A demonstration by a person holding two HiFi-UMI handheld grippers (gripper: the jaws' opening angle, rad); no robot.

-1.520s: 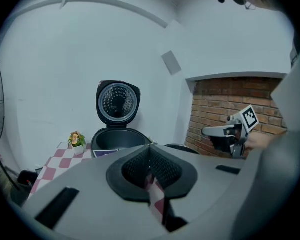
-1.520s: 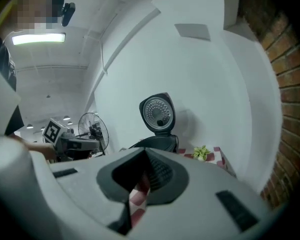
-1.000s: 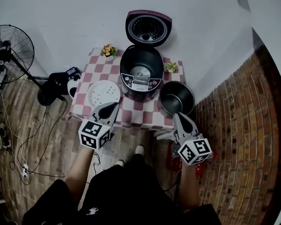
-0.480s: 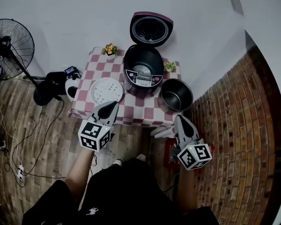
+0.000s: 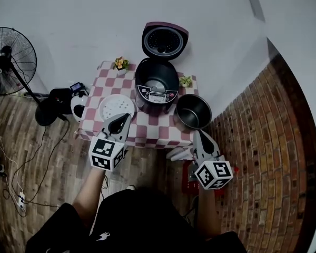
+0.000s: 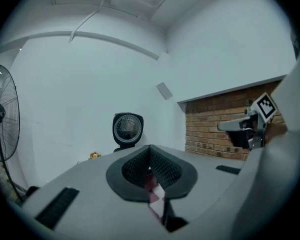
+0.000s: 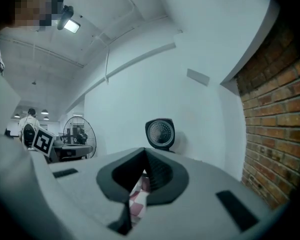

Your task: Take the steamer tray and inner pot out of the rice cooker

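Steamer tray lies left of the open rice cooker on the worktop, inner pot to its right (both already out). The pot looks stiff, probably slick metal; its rim suits a pinch. Left gripper and right gripper hover nearby, fingers clenched, empty.

small checked-cloth table, open rice cooker, white steamer tray, inner pot, flower pot, green plant
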